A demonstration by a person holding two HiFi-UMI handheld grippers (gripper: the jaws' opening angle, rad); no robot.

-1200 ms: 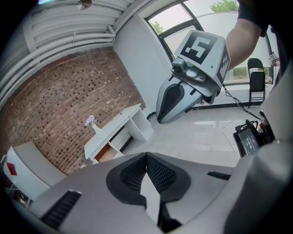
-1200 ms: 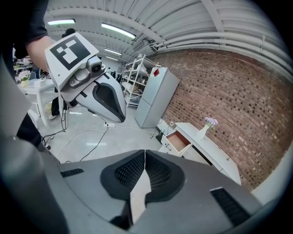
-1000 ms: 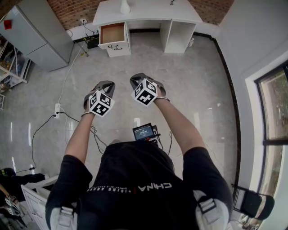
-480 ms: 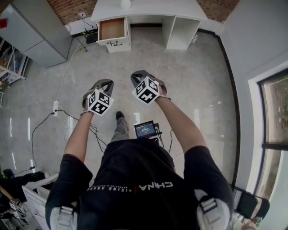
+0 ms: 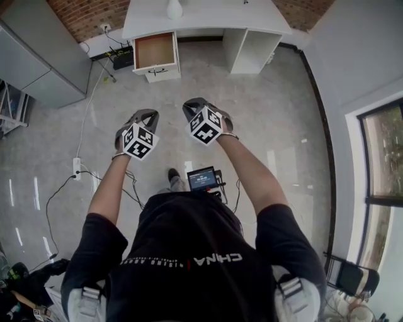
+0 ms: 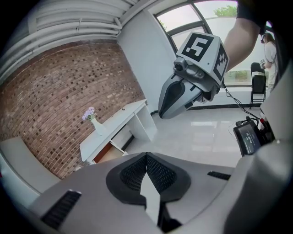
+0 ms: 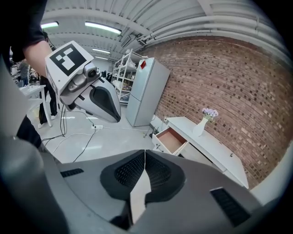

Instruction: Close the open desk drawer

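A white desk point(image 5: 208, 16) stands against the brick wall at the top of the head view. Its left drawer point(image 5: 155, 51) is pulled out, showing an empty brown inside and a dark handle on the white front. The same drawer point(image 7: 170, 140) shows in the right gripper view, and partly, as the drawer point(image 6: 109, 154), behind the jaws in the left gripper view. My left gripper point(image 5: 146, 117) and right gripper point(image 5: 192, 108) are held side by side over the floor, well short of the desk. Both are shut with nothing between the pads.
A white vase point(image 5: 174, 9) stands on the desk top. A grey cabinet point(image 5: 38, 60) stands left of the desk. A power strip point(image 5: 77, 168) and cables point(image 5: 56, 188) lie on the floor at left. A small screen point(image 5: 201, 179) hangs at the person's waist. A folding chair point(image 5: 349, 280) sits bottom right.
The person has walked toward the desk, carrying both grippers forward. The desk and drawer look slightly larger and nearer. Both grippers stay shut.
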